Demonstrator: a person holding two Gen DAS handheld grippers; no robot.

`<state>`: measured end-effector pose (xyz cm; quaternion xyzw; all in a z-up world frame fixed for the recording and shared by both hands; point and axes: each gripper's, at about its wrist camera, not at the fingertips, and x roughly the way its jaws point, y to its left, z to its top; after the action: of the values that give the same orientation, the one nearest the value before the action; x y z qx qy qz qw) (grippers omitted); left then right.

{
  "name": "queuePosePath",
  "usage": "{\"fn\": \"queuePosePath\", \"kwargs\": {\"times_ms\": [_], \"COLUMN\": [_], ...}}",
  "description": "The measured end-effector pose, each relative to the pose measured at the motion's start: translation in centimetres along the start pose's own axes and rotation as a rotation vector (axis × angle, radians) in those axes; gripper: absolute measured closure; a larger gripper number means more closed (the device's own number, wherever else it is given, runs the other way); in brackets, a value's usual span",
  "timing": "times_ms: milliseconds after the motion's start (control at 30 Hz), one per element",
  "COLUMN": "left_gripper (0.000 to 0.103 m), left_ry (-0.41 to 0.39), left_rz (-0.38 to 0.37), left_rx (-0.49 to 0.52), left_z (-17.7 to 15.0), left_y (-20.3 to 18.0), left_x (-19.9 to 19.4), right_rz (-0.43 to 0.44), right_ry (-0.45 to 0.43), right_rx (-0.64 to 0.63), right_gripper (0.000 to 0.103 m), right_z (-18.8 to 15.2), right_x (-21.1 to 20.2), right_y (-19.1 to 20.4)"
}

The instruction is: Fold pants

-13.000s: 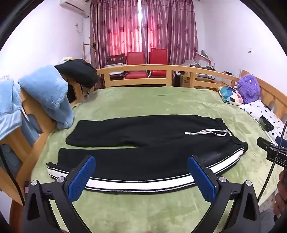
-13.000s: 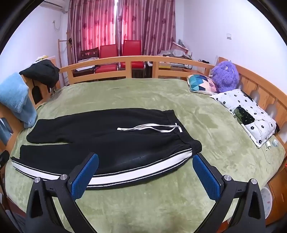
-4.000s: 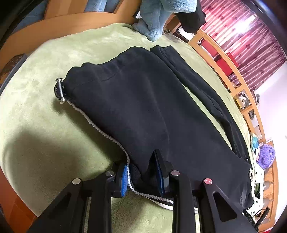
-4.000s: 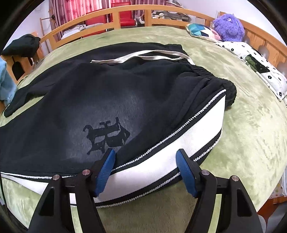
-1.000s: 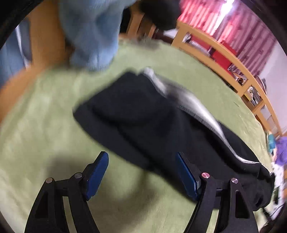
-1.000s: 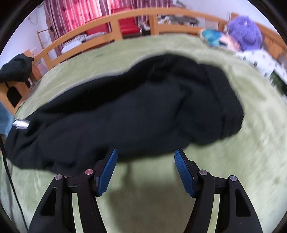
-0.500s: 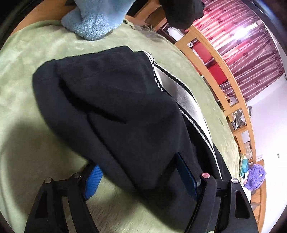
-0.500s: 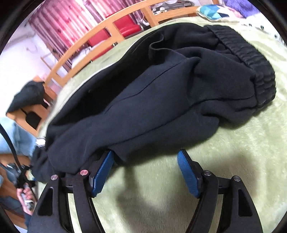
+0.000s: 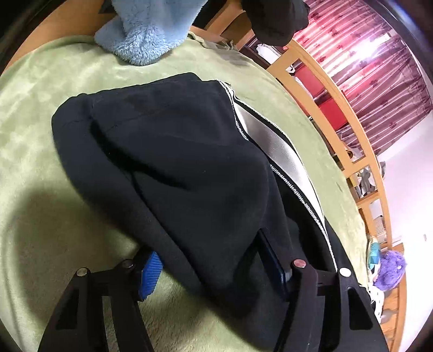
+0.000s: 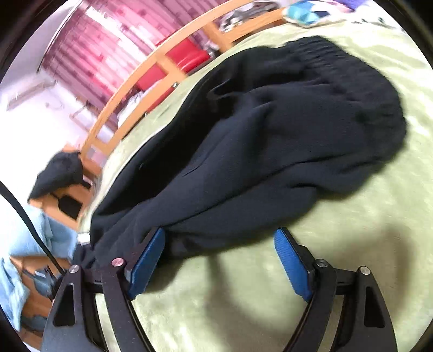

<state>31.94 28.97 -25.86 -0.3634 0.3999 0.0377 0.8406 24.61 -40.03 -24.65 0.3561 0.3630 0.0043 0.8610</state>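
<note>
The black pants (image 9: 176,168) lie folded lengthwise on the green blanket (image 9: 54,216), one leg over the other, with the white side stripe (image 9: 273,146) along the far edge. My left gripper (image 9: 216,268) is open with the near folded edge of the legs between its blue pads (image 9: 150,273). In the right wrist view the waistband end (image 10: 338,89) lies at the upper right. My right gripper (image 10: 219,262) is open, its left pad (image 10: 146,260) touching the near edge of the pants and its right pad over bare blanket (image 10: 243,311).
A light blue fluffy garment (image 9: 146,29) and a black garment (image 9: 273,19) hang on the wooden bed rail (image 9: 319,89) at the far left. Red chairs and red curtains stand behind the rail. A purple plush toy (image 9: 389,270) and pillows lie at the far right.
Both grippers have moved in low along the near edge of the folded pants. The left one now straddles the cloth edge. The right view has tilted and blurs with motion.
</note>
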Motion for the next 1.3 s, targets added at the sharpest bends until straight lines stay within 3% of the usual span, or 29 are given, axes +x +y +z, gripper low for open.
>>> {"fn": "queuePosePath", "kwargs": {"times_ms": [200,300,367,433,467,500,533,600,767,900,1133,1300], "left_gripper": [0.023,0.023,0.032,0.06,0.066,0.079,0.086,0.088,0.093,0.094,0.095,0.095], "left_ry": [0.006,0.004,-0.011,-0.032,-0.036,-0.036,-0.035,-0.041,-0.089,-0.097,-0.054,-0.012], "left_rz": [0.042,0.079,0.106,0.155,0.157,0.125,0.1,0.06,-0.02,-0.02,-0.03,-0.017], "left_rx": [0.026,0.02,0.037,0.054,0.051,0.046,0.043,0.02,0.004,0.041,0.001,-0.007], "left_z": [-0.2,-0.1,-0.1,-0.2,-0.2,-0.1,0.1,0.3,0.2,-0.9,-5.6,-10.6], "left_y": [-1.7,-2.0,-2.2,-2.2,-2.0,-1.6,-1.4,-1.2,-1.5,-1.6,1.4,4.5], "left_x": [1.0,1.7,1.8,1.6,1.5,1.2,1.0,-0.1,-5.1,-8.8,-14.7,-17.6], "right_rz": [-0.015,-0.039,-0.076,-0.157,-0.188,-0.203,-0.18,-0.12,-0.159,-0.116,-0.136,-0.152], "right_ry": [0.04,0.041,0.005,-0.009,-0.026,-0.028,-0.018,-0.026,-0.076,-0.083,-0.059,-0.036], "right_rx": [0.092,0.107,0.105,0.054,0.032,0.021,0.028,0.064,0.016,0.043,0.036,0.034], "right_gripper": [0.013,0.0,0.0,0.012,0.042,0.06,0.065,0.076,0.082,0.082,0.082,0.082], "right_z": [2.2,2.9,2.8,2.8,3.0,2.9,2.9,2.9,2.4,2.0,-1.1,-5.3], "right_x": [1.9,3.8,4.5,5.5,4.9,5.0,5.1,4.8,2.6,-0.8,-7.6,-12.9], "right_y": [-0.8,0.2,0.9,2.6,2.2,2.2,2.0,1.4,3.4,4.3,4.0,1.2]}}
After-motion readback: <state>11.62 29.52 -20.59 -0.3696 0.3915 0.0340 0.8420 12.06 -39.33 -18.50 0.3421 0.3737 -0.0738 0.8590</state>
